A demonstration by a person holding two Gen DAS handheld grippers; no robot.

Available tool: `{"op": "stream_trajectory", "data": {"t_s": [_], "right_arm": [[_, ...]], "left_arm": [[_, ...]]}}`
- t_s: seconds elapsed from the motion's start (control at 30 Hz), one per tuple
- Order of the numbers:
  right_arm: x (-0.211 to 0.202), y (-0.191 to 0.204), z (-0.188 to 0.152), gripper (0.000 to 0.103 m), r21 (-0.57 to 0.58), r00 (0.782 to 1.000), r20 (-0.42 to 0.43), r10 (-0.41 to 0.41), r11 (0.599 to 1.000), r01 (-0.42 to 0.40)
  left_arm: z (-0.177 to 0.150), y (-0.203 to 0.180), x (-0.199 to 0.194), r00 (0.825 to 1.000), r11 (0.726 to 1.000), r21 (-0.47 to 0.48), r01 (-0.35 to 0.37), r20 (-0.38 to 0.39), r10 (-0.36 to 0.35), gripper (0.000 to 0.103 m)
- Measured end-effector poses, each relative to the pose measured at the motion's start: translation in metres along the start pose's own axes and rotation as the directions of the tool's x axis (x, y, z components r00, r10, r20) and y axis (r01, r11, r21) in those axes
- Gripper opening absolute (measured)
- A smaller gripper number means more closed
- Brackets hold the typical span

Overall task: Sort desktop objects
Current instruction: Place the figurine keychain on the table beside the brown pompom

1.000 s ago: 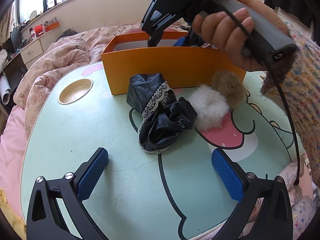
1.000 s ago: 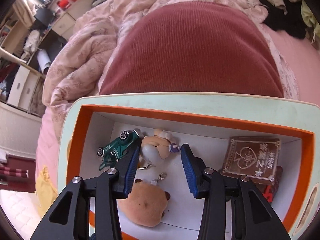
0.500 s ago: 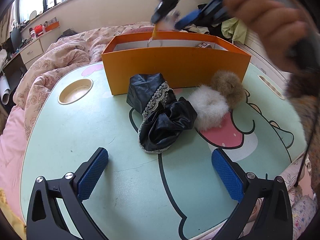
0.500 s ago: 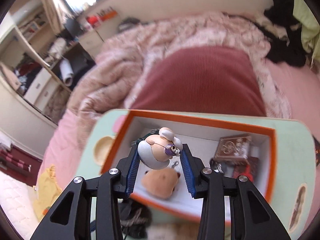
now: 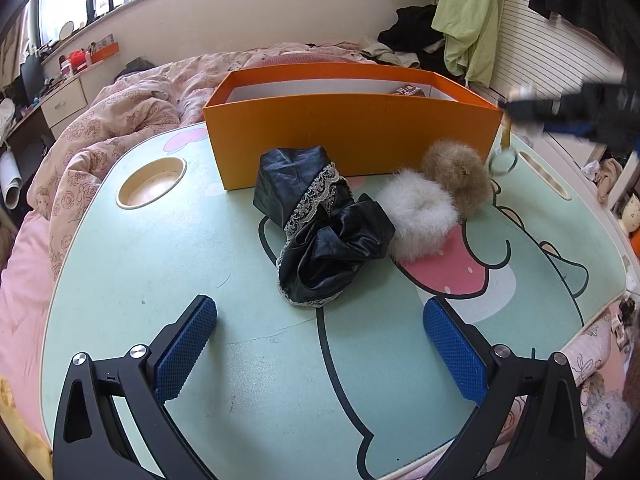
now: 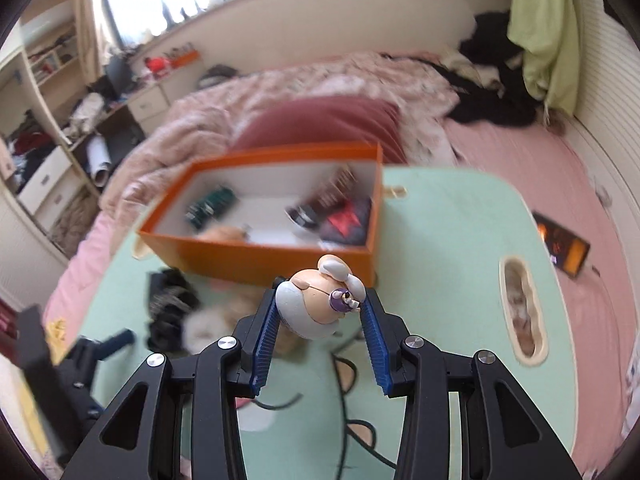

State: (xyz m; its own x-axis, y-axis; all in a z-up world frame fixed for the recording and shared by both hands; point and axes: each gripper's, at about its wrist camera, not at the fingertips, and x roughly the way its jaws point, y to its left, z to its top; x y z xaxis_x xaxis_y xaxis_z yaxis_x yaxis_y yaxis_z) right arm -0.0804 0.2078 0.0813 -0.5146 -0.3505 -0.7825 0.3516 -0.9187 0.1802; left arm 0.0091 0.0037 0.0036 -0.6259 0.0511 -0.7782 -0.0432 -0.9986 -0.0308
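At the left edge of the mint-green worktop (image 5: 160, 280) sits a round cream recess (image 5: 152, 182), and low in the left wrist view the left gripper (image 5: 320, 344) hangs over bare surface with its blue pads spread wide and nothing between them. Just past it, toward the middle, lies a crumpled black satin cloth with lace trim (image 5: 320, 232), its far end close to the front wall of the orange box (image 5: 352, 136), which stands at the back of the worktop beside the bed's pink floral quilt (image 5: 120, 120). The right wrist view, blurred, shows a green toy car (image 6: 210, 208), a tan plush (image 6: 224, 234) and dark red and black items inside the box. To the right of the cloth, touching it, rests a white fluffy scrunchie (image 5: 418, 214), and a tan fluffy scrunchie (image 5: 456, 176) presses against that one's far side, near the box's front right corner. Farthest right, the right gripper (image 6: 320, 312) is clamped on a small round figurine (image 6: 316, 304), peach and pale grey with white ears and a purple spot, held above the worktop in front of the box's right corner, clear of the box. From the left wrist view that gripper appears only as a dark blur, with a metal key ring (image 5: 502, 160) dangling below it.
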Motion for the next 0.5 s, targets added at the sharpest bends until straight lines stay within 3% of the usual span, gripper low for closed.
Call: {"op": "stream_trajectory", "data": {"t_s": [0.2,0.4,0.43,0.5], "right_arm": [[0.045,-0.003,-0.015,0.039,0.035,0.996,-0.087,0.026,0.999,-0.023],[0.039,0.002,-0.02,0.041,0.01,1.0,-0.014,0.005,1.0,-0.005],[0.035,0.003,-0.021,0.043,0.01,1.0,0.004,0.005,1.0,-0.005],[0.025,0.001,-0.027,0.058,0.011,0.999,0.04,0.016,1.0,-0.016]], "left_arm": [[0.0,0.0,0.0,1.0,1.0,0.0,0.001,0.0,-0.001,0.103],[0.0,0.0,0.0,1.0,1.0,0.0,0.0,0.0,0.0,0.103],[0.0,0.0,0.0,1.0,1.0,0.0,0.0,0.0,0.0,0.103],[0.0,0.0,0.0,1.0,1.0,0.0,0.0,0.0,0.0,0.103]]}}
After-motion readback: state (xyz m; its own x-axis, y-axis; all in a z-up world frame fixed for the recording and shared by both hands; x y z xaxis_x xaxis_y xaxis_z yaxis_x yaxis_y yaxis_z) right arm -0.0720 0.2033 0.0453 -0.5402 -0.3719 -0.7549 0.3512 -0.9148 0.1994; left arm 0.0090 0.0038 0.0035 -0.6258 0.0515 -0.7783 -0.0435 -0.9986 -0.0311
